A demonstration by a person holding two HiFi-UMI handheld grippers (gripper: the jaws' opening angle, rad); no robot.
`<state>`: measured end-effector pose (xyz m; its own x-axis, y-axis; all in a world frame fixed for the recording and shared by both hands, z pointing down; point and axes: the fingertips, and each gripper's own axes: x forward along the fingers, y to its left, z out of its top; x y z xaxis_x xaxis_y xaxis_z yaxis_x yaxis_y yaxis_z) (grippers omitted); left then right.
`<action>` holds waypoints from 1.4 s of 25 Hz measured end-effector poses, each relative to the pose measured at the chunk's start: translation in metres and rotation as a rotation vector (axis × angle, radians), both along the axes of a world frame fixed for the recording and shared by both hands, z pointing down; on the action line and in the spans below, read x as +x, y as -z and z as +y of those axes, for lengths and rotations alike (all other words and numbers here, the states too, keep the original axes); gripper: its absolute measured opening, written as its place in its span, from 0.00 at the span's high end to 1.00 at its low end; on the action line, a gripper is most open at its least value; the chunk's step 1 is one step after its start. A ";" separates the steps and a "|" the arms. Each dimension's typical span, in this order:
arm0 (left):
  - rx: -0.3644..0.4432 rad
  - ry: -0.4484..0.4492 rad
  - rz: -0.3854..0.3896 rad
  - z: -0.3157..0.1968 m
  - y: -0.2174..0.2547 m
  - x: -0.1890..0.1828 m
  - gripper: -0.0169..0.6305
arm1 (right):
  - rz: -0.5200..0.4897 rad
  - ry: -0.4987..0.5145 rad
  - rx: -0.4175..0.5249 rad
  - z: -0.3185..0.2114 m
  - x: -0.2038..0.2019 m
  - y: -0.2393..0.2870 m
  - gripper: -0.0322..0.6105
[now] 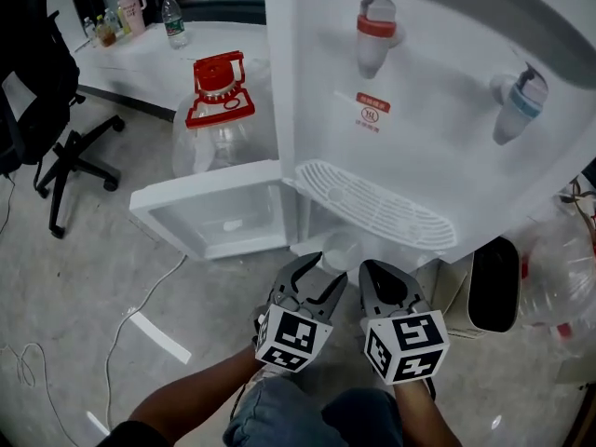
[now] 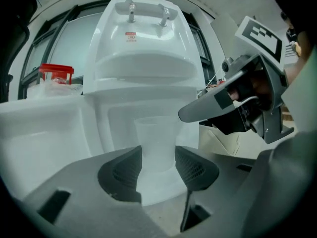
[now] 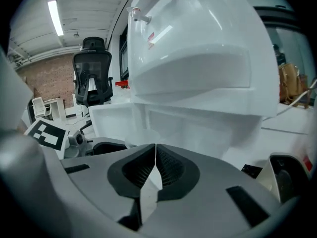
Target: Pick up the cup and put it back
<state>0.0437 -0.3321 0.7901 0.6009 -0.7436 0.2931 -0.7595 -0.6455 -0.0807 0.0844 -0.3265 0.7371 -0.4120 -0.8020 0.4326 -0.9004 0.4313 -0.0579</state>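
Cup (image 2: pixel 157 135) inside dispenser cabinet (image 2: pixel 116 125), gripped by left tool (image 2: pixel 158 166).

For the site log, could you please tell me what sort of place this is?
Probably an office: a white floor-standing water dispenser, a black high-backed office chair and a white desk.

Drip tray (image 1: pixel 372 203) overhangs the cup (image 2: pixel 156 138) — door (image 1: pixel 200 182) flanks left.

Water dispenser (image 1: pixel 419 73) glossy smooth white plastic; cup (image 2: pixel 156 140) frosted translucent plastic; left gripper (image 2: pixel 158 151) pads (image 2: pixel 124 171) matt, dark, finely ribbed
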 end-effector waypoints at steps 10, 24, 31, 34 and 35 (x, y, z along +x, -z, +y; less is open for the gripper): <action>-0.019 0.022 0.028 -0.043 -0.068 0.034 0.64 | 0.047 -0.035 0.027 -0.016 0.024 -0.034 0.92; -0.061 0.086 0.016 -0.092 -0.141 0.054 0.64 | 0.088 -0.022 -0.050 -0.023 0.021 -0.078 0.91; -0.073 0.110 0.018 -0.111 -0.161 0.062 0.64 | 0.096 -0.019 -0.075 -0.026 0.024 -0.085 0.91; -0.076 0.119 0.019 -0.119 -0.167 0.065 0.64 | 0.104 -0.026 -0.085 -0.026 0.029 -0.090 0.91; -0.076 0.118 0.017 -0.122 -0.168 0.066 0.64 | 0.106 -0.030 -0.090 -0.026 0.031 -0.091 0.92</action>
<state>0.1097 -0.4538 0.9584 0.5158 -0.7856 0.3418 -0.8313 -0.5554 -0.0218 0.1154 -0.3529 0.8284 -0.3367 -0.7692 0.5431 -0.9159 0.4013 0.0006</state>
